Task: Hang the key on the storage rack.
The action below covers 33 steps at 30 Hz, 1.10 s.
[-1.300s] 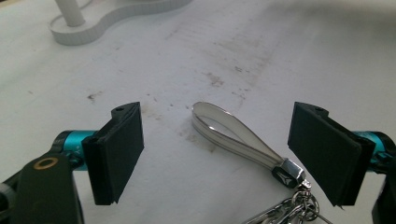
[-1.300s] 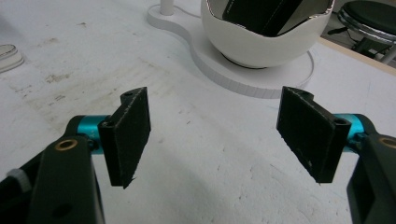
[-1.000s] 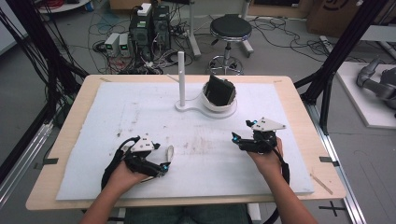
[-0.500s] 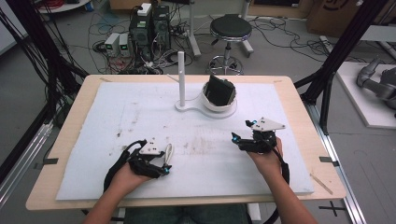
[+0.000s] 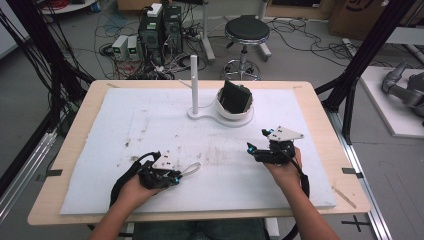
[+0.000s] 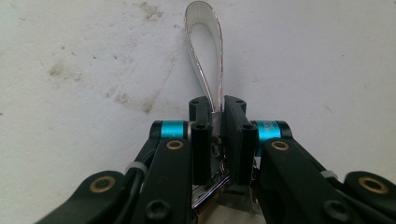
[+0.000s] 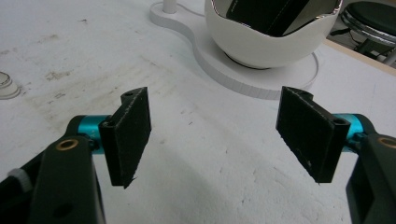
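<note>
A clear, shiny looped band [image 6: 220,60] lies on the white mat [image 5: 150,120] at the front left. My left gripper [image 6: 218,116] has just been closing, and its pads now pinch the near end of the loop flat between them. From above, the left gripper [image 5: 177,176] points right, with the loop [image 5: 191,169] sticking out past its tips. My right gripper [image 7: 219,135] stands open with nothing between its pads, over bare mat at the front right [image 5: 256,140]. It faces a white bowl [image 7: 266,46].
The white bowl [image 5: 235,112] sits on a flat white base [image 5: 205,116] with an upright white post [image 5: 194,82] at the back middle. A black object [image 5: 236,97] stands in the bowl. The mat is stained near the middle. A stool and cables are beyond the table.
The left gripper's jaws went from wide apart to pressed together on the clear loop. The left hand shifted only slightly. The right gripper kept still.
</note>
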Tool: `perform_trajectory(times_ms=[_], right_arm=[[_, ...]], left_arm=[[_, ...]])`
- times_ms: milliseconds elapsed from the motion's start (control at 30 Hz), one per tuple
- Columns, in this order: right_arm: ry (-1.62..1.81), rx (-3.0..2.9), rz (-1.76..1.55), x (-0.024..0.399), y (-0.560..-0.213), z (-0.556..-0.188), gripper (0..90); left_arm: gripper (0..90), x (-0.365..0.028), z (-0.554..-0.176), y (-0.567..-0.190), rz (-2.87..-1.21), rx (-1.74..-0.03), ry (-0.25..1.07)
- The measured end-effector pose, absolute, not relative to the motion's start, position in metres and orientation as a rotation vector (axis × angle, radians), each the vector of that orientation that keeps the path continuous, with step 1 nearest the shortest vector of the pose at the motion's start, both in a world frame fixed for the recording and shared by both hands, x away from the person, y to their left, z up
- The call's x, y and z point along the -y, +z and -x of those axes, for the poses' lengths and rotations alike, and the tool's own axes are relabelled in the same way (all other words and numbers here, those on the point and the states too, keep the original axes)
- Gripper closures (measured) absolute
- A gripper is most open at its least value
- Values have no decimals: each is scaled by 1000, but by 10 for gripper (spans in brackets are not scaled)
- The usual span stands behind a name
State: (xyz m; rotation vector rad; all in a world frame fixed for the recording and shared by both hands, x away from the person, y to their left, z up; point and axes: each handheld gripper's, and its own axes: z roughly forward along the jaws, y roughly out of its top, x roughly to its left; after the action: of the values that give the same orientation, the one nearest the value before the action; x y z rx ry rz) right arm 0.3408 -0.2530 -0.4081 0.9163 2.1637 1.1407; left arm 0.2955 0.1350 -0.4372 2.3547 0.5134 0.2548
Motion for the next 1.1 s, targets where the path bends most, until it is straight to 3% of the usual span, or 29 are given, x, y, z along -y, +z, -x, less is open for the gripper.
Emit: perform_trajectory(times_ms=[500, 1100], right_arm=[[1145, -2165, -930, 253, -410, -344, 271], [1150, -2164, -937, 253, -409, -344, 274]], left_arm=[[812, -160, -308, -401, -2051, -586, 236], [812, -169, -344, -335, -1868, -623, 443]])
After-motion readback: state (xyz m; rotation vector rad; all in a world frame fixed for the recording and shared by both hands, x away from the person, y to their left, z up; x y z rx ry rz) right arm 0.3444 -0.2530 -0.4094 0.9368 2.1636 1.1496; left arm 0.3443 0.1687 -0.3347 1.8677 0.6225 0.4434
